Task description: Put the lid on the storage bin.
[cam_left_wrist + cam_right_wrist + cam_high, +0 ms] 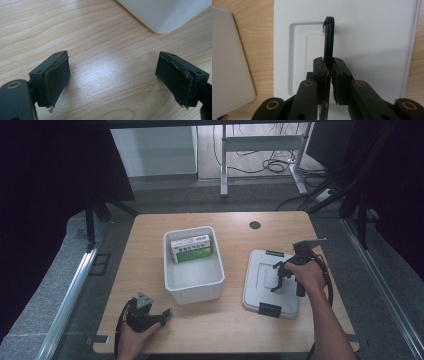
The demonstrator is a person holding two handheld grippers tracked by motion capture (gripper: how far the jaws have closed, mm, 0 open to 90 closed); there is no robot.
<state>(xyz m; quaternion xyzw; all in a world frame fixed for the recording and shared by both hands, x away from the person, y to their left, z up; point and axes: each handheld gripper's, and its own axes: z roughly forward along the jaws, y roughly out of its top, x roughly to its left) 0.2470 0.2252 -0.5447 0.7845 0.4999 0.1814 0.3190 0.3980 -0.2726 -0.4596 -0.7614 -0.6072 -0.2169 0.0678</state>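
A white open bin (194, 287) stands mid-table with a green-and-white box (191, 248) lying in its far end. To its right lies a flat grey-white lid (260, 290) with a black handle (329, 37) raised on top. My right gripper (280, 277) is over the lid and shut on that handle; in the right gripper view its jaws (329, 62) pinch the handle edge-on above the lid (374, 50). My left gripper (165, 312) rests near the table's front left, open, with bare wood between its jaws (112, 72). A corner of the bin (162, 15) shows ahead of it.
Black clips sit on the lid's near edge (269, 309) and far edge (274, 253). A round black cable hole (255, 225) is in the table's far side. The bin's wall (229, 62) lies close to the lid's left. A desk frame and cables stand on the floor beyond.
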